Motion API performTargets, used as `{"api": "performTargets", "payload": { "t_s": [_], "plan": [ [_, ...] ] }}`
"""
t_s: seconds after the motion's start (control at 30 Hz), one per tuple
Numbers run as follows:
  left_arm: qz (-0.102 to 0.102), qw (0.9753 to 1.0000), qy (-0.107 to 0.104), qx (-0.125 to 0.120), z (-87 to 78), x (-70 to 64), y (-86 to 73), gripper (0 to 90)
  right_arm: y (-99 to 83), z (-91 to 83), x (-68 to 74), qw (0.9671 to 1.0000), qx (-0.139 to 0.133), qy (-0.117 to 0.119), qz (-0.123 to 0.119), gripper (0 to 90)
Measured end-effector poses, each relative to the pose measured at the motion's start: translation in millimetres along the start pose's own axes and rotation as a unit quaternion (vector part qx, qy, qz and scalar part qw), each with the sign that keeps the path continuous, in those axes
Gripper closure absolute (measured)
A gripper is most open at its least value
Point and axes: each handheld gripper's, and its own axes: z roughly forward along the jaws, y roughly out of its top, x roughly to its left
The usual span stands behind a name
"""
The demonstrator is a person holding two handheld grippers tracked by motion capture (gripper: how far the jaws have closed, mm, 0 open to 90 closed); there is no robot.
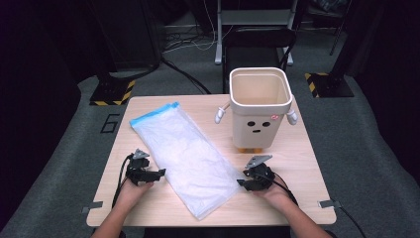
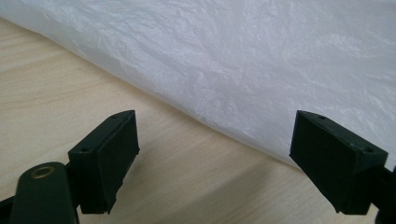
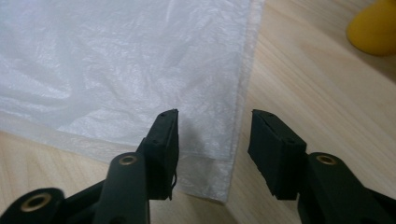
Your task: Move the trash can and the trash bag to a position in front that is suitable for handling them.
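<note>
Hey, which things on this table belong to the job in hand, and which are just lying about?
In the job:
plastic bag, flat on the table
left gripper, jaws open beside the bag
right gripper, jaws open at a bag corner

Lying about:
bin with a face, standing apart from the bag

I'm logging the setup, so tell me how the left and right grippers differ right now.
The left gripper has its jaws spread wide; the right gripper has them narrower. The left points at a long edge of the plastic bag without overlapping it; the right straddles the bag's corner. Both are open, holding nothing, low over the table.
</note>
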Motion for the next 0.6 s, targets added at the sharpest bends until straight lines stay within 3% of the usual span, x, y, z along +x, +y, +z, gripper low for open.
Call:
{"api": "performTargets", "payload": {
  "t_s": [0.03, 0.07, 0.1, 0.13, 0.17, 0.2, 0.27, 0.37, 0.6],
  "plan": [
    [0.006, 1.0, 0.003, 0.003, 1.4, -0.5, 0.5, 14.9, 0.2, -0.3, 3.4, 1.0, 0.006, 0.002, 0.004, 54.4],
    [0.006, 0.9999, 0.008, 0.004, 2.7, -1.9, 0.5, 14.8, 1.2, 1.9, 5.3, 0.9998, -0.003, 0.0, -0.017, 58.8],
    [0.012, 0.9999, 0.01, 0.005, 3.8, -2.1, 0.4, 14.8, 1.2, 1.9, 5.3, 0.9998, -0.003, 0.0, -0.017, 58.8],
    [0.012, 0.9997, 0.019, 0.011, 6.0, -3.7, -0.3, 14.4, 1.5, 2.3, 8.0, 0.9997, -0.003, 0.004, -0.025, 68.3],
    [0.012, 0.9997, 0.019, 0.011, 6.0, -3.7, -0.3, 13.6, 1.5, 2.3, 8.0, 0.9997, -0.003, 0.004, -0.025, 68.3],
    [0.023, 0.9993, 0.026, 0.012, 7.8, -4.4, -0.7, 12.3, 1.4, 2.8, 10.3, 0.9994, -0.006, 0.014, -0.03, 77.2],
    [0.026, 0.9991, 0.029, 0.013, 7.9, -5.1, -0.9, 12.0, 1.1, 2.0, 13.5, 0.9993, 0.001, 0.024, -0.03, 82.2],
    [0.031, 0.9991, 0.028, 0.009, 8.4, -3.4, -1.6, 11.7, 1.1, 2.1, 15.5, 0.9988, 0.001, 0.032, -0.037, 85.3],
    [0.007, 0.9987, 0.05, 0.001, 7.3, 9.7, -2.8, 11.3, 0.3, 3.0, 23.9, 0.9954, 0.0, 0.071, -0.064, 88.5]
  ]
}}
